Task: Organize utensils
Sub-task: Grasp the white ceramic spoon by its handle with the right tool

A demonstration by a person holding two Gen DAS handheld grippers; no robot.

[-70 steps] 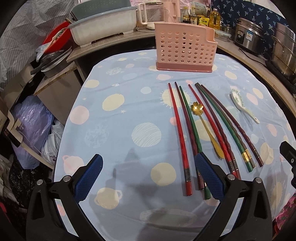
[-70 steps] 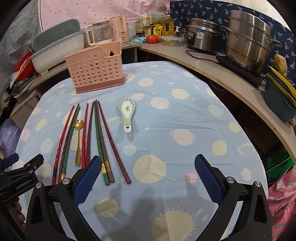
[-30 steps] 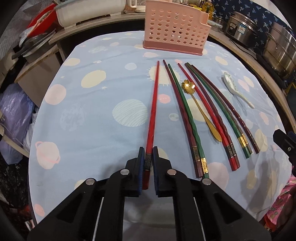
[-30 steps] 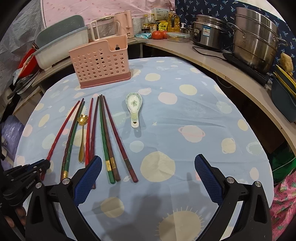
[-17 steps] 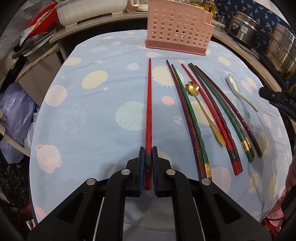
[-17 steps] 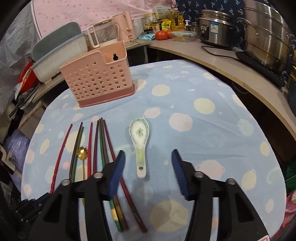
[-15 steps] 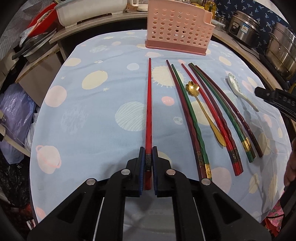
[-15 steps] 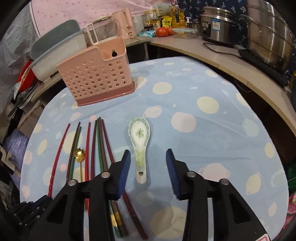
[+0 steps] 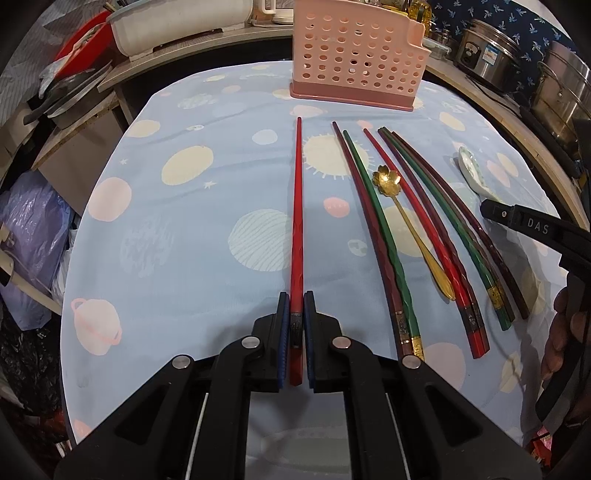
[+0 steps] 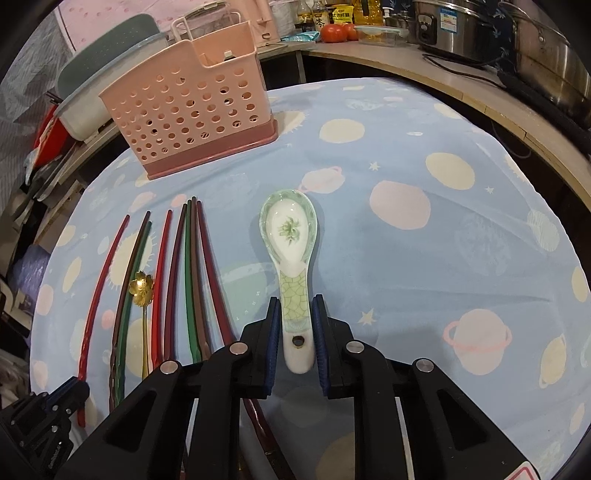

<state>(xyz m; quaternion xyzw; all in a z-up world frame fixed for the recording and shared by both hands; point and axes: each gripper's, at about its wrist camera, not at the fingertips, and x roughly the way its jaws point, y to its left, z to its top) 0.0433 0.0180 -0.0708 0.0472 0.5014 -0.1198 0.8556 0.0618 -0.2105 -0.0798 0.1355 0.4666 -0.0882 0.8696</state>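
Left gripper (image 9: 296, 325) is clamped on a red chopstick (image 9: 296, 221) near the bench's (image 9: 184, 258) front edge. Right gripper (image 10: 295, 332) is closing around the ceramic spoon's (image 10: 291, 254) handle. Pink caddy (image 10: 188, 107) sits far back, open cloth right.

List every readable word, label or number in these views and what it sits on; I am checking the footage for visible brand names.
"DAS": white letters on the black body of the right gripper, cut off by the picture's edge.
"GenRobot.AI": small white print, barely legible, on the black body of the left gripper.
Blue-and-white sticker on the steel cooker: too small to read.
Labels on the bottles and yellow packet on the counter: too blurred to read.
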